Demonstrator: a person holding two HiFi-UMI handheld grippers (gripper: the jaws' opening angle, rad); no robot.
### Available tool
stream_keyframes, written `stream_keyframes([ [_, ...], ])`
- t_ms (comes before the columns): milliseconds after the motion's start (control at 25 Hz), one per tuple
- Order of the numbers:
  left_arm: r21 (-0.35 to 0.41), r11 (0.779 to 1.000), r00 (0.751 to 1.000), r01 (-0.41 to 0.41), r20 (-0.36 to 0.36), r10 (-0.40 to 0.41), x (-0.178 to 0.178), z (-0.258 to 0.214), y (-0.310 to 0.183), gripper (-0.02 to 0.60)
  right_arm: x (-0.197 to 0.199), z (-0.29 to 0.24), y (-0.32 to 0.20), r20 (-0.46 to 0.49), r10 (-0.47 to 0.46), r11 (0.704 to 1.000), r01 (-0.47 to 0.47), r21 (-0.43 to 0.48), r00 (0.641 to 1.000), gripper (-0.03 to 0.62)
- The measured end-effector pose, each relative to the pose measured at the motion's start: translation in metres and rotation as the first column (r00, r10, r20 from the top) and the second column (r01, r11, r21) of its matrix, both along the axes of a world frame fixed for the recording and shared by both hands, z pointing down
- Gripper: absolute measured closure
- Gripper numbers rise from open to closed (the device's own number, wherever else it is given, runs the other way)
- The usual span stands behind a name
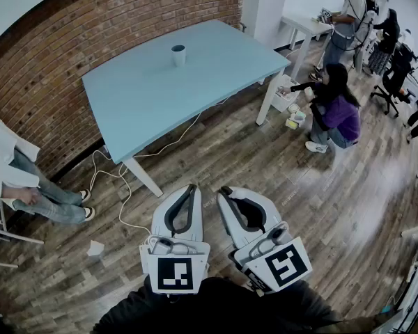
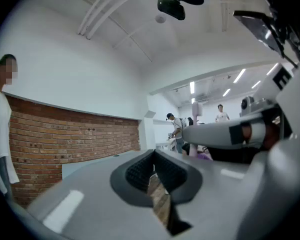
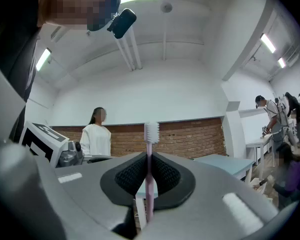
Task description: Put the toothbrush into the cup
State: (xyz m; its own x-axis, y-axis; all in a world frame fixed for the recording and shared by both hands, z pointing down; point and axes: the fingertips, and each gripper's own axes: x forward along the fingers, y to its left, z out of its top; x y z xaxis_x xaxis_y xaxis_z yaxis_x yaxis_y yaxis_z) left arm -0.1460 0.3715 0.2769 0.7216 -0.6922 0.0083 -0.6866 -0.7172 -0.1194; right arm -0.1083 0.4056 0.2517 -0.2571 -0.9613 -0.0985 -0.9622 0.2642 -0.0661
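Note:
A small cup (image 1: 177, 54) stands upright on the light blue table (image 1: 146, 96), toward its far side. Both grippers are held low over the wooden floor, well short of the table. My right gripper (image 1: 223, 191) (image 3: 149, 171) is shut on a pink toothbrush (image 3: 149, 149), which stands upright between the pads, its white bristles above them. My left gripper (image 1: 192, 187) (image 2: 154, 171) is shut and holds nothing; only floor shows through the thin slit between its pads. In the head view I cannot make out the toothbrush.
A brick wall (image 1: 90, 26) runs behind the table. A person in white sits at the left (image 1: 14, 176). Another person in purple crouches at the right (image 1: 338, 110) beside a white table (image 1: 305, 26). Cables (image 1: 125, 179) trail on the floor by the table leg.

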Motion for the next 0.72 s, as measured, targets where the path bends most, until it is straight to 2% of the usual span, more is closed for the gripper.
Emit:
stream_keyframes([
  [400, -0.019, 1.000, 1.000, -0.013, -0.015, 0.013, -0.013, -0.008, -0.089, 0.574, -0.015, -0.011, -0.088, -0.057, 0.013, 1.000, -0.013, -0.005, 0.998, 0.569],
  [720, -0.037, 0.999, 0.999, -0.027, -0.030, 0.026, -0.019, -0.002, -0.127, 0.574, -0.021, -0.009, -0.126, -0.080, 0.029, 0.999, -0.030, -0.017, 0.996, 0.569],
])
